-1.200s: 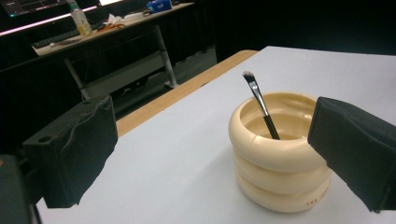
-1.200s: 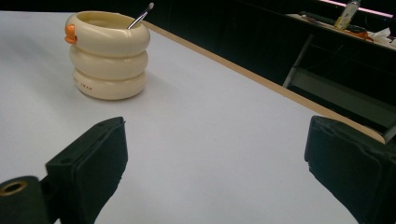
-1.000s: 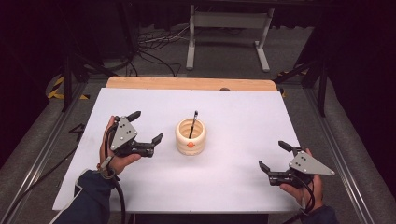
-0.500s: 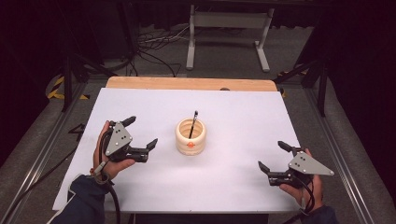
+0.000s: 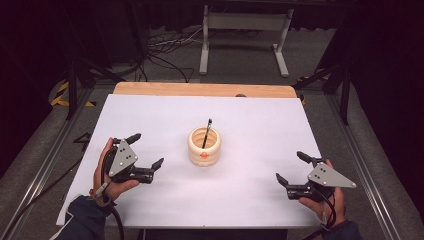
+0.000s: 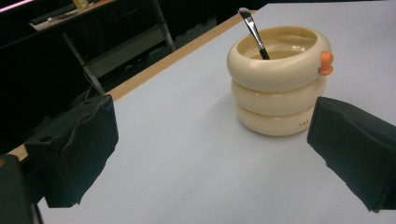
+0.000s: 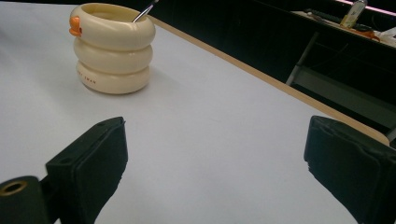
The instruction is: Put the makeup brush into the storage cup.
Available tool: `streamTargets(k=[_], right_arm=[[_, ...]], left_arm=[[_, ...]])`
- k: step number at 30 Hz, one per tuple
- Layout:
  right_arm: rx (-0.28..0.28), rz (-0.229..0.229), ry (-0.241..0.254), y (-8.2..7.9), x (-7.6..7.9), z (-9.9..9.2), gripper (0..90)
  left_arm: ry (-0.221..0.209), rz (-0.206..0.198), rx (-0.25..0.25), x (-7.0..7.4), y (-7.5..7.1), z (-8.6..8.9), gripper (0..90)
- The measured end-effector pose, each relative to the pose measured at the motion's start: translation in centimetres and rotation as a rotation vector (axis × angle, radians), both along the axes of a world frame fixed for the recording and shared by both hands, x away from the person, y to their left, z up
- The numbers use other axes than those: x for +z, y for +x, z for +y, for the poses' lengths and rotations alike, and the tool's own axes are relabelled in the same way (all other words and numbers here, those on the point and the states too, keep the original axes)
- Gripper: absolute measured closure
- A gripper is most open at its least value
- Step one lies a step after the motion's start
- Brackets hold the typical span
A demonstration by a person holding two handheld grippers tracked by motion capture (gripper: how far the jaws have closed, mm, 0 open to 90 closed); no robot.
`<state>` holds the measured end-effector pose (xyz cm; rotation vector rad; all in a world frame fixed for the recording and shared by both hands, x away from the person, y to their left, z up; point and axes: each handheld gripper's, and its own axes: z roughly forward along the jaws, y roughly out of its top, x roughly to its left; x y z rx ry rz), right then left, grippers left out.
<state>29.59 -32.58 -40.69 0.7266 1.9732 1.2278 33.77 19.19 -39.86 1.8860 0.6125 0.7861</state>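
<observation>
Both grippers' jaws apart; ringed cup [image 5: 204, 146] with brush [image 5: 206, 131] between left gripper [image 5: 148, 155] and right gripper [image 5: 292, 169]

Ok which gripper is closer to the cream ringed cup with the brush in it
Left. The left gripper, jaws open, sits just to the cup's left. The right gripper, also open, is farther off, near the table's front right corner.
</observation>
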Motion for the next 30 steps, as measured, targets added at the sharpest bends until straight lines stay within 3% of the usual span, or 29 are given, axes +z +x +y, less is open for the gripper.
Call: streamTargets(k=[5,13,15,20,30], right_arm=[[0.002,-0.002,0.007,0.0,0.0,0.0,6.4],[0.002,0.003,0.006,0.1,0.0,-0.1,6.4],[0.007,0.003,0.004,0.1,-0.1,0.0,6.4],[-0.003,0.0,0.006,0.1,-0.1,-0.1,6.6],[0.001,0.007,-0.003,0.2,-0.2,0.0,6.6]], left_arm=[[-0.013,-0.003,0.032,-0.7,-0.6,0.7,3.0],[0.054,0.045,0.021,-2.6,-1.1,1.5,3.3],[0.053,0.074,0.008,-3.2,-1.0,1.6,3.4],[0.085,0.078,0.005,-3.8,-1.4,1.8,3.5],[0.051,0.13,0.016,-4.4,-2.4,3.7,3.7]])
